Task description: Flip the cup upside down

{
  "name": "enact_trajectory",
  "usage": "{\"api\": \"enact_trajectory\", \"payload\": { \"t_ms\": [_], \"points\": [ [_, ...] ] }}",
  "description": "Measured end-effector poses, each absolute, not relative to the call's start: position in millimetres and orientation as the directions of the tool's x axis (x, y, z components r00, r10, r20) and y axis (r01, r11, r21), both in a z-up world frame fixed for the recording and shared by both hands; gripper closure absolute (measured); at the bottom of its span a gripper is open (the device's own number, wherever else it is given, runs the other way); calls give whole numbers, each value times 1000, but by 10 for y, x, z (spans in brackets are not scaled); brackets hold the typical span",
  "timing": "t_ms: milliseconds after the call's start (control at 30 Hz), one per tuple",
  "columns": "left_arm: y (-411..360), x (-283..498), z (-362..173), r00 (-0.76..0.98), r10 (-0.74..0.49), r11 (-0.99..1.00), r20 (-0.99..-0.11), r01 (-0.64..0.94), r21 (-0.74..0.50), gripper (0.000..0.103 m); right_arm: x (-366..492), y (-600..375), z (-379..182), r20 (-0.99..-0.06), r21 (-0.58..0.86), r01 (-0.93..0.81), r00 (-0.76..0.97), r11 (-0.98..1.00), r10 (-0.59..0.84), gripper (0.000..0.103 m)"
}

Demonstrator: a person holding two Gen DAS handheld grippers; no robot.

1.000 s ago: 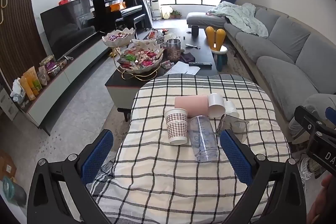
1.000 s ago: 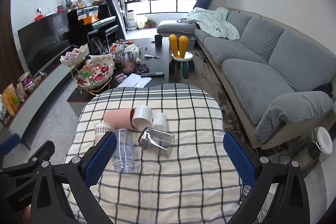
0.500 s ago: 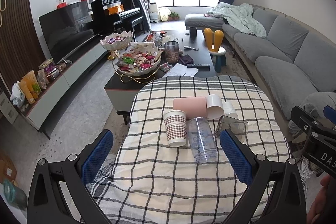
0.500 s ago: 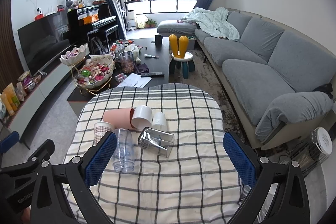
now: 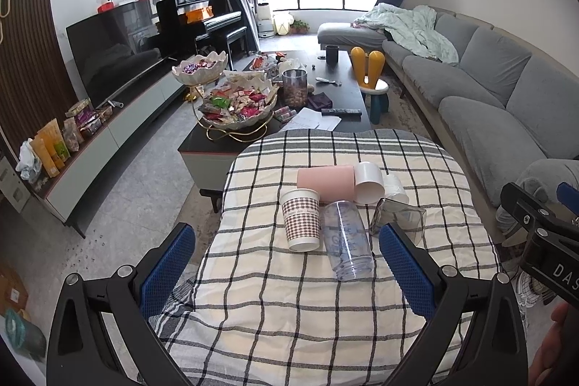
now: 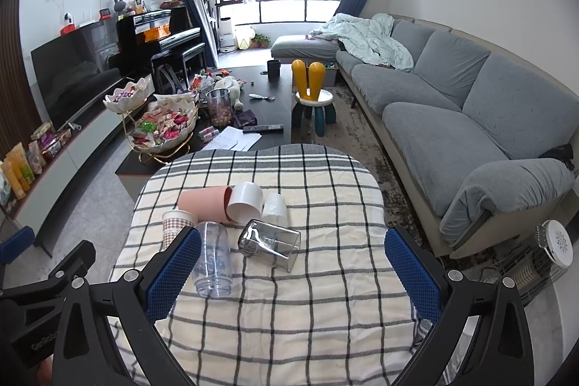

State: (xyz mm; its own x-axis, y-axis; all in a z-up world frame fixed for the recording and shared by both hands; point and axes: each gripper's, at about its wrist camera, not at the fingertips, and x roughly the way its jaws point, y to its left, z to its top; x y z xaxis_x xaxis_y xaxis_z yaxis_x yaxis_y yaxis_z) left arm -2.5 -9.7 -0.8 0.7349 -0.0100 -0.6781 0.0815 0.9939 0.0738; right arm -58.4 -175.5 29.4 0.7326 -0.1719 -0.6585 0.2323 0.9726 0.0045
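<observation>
Several cups lie in a cluster on the checked tablecloth (image 5: 282,306). A brown-checked paper cup (image 5: 302,224) stands upside down. A clear plastic cup (image 5: 348,241) lies on its side beside it, also in the right wrist view (image 6: 213,259). A pink cup (image 5: 325,183), a white cup (image 5: 368,182), a small white cup (image 5: 394,189) and a clear square glass (image 6: 269,243) lie on their sides. My left gripper (image 5: 286,263) is open, empty, near the table's front edge. My right gripper (image 6: 293,272) is open and empty, short of the cups.
A dark coffee table (image 5: 347,85) with candy bowls (image 5: 237,111) and a jar stands beyond the table. A grey sofa (image 6: 470,118) runs along the right. A TV unit (image 5: 108,129) and piano stand on the left. A small heater (image 6: 542,259) sits on the floor at right.
The left wrist view has shifted slightly, with the cups sitting a touch higher in frame. The right gripper and the cups have not moved.
</observation>
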Motion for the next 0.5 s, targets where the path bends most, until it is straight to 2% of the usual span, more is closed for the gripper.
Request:
{"api": "enact_trajectory", "payload": {
  "t_ms": [500],
  "points": [
    [-75, -27, -16, 733, -9, 994, -680, 80, 72, 0, -577, -1761, 289, -659, 1, 234, 731, 972, -175, 1]
  ]
}}
